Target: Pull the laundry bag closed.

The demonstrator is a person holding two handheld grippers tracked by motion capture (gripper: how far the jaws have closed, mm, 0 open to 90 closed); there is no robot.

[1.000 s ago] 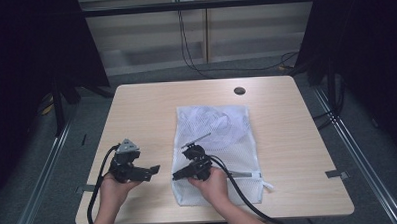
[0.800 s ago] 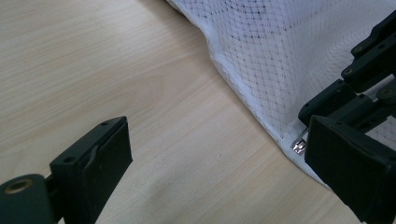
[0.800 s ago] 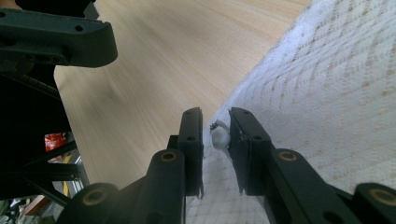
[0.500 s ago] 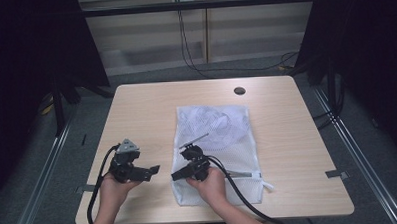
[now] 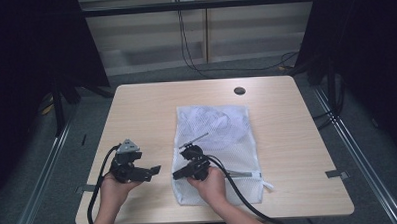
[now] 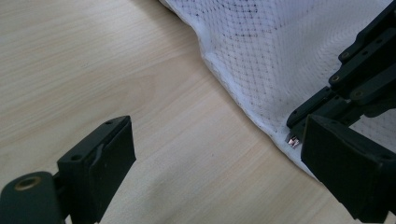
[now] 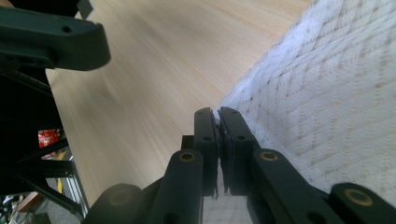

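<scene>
A white mesh bag (image 5: 222, 136) with pale cloth inside lies flat on the wooden table (image 5: 146, 114). My right gripper (image 5: 176, 175) rests on the bag's near left corner and points left. Its jaws have just been closing and now stand shut on the bag's left edge (image 7: 236, 100), pads together in the right gripper view (image 7: 218, 114). A small metal piece (image 6: 294, 141) shows at its tips (image 6: 299, 119). My left gripper (image 5: 156, 169) sits just left of the bag, open, with bare wood between its fingers (image 6: 219, 140).
A dark round hole (image 5: 239, 90) marks the table's far side. Black cables trail from both grippers toward the near edge (image 5: 239, 195). Bare wood lies left and right of the bag. Dark curtains and metal rails flank the table.
</scene>
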